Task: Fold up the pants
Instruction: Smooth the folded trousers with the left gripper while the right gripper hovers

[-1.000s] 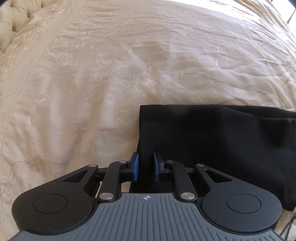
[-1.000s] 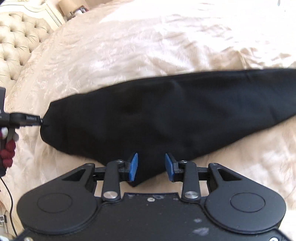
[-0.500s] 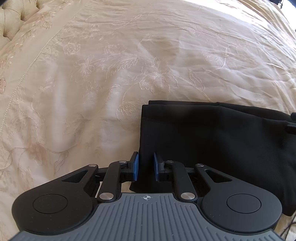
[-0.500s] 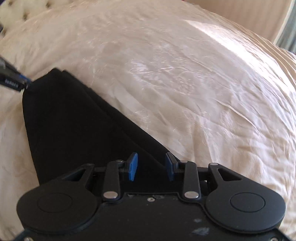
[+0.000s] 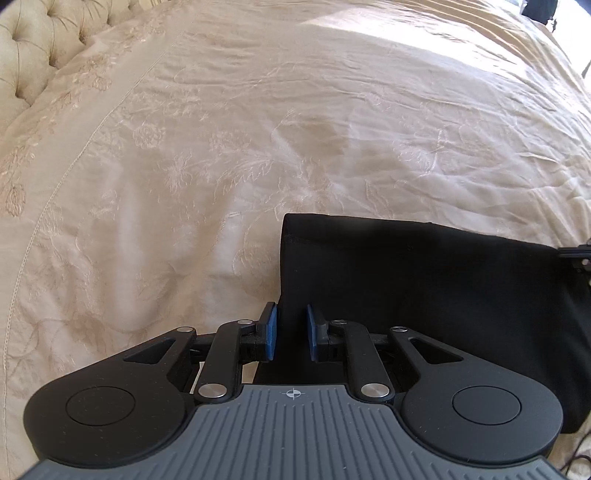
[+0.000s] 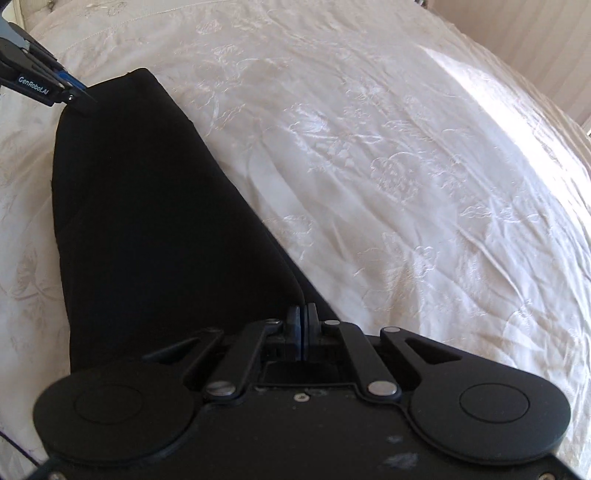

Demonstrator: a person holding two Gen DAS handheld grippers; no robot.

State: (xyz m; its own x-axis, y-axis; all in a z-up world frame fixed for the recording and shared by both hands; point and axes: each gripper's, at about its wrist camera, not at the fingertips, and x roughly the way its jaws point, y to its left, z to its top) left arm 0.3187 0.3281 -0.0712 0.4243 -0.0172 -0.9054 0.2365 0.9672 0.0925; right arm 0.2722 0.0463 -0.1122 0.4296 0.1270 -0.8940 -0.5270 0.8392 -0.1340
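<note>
On the cream bedspread [image 5: 258, 129], right gripper [image 6: 302, 325] pinches the black pants [image 6: 147, 221]; left gripper [image 5: 290, 332] spread astride their edge.

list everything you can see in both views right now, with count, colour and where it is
pants: one, black, lying folded flat on the bedspread, spanning between the two grippers
bedspread: one, cream with embroidered floral pattern, covering the whole bed under the pants
headboard: one, beige tufted, top left of the left wrist view
dark object: one, black, top right corner of the left wrist view; too cut off to identify
wall or curtain: pale with vertical lines, top right of the right wrist view
left gripper: one, black with blue pads, pads apart with an edge of the pants between them
right gripper: one, black with blue pads, pads closed on an edge of the pants
</note>
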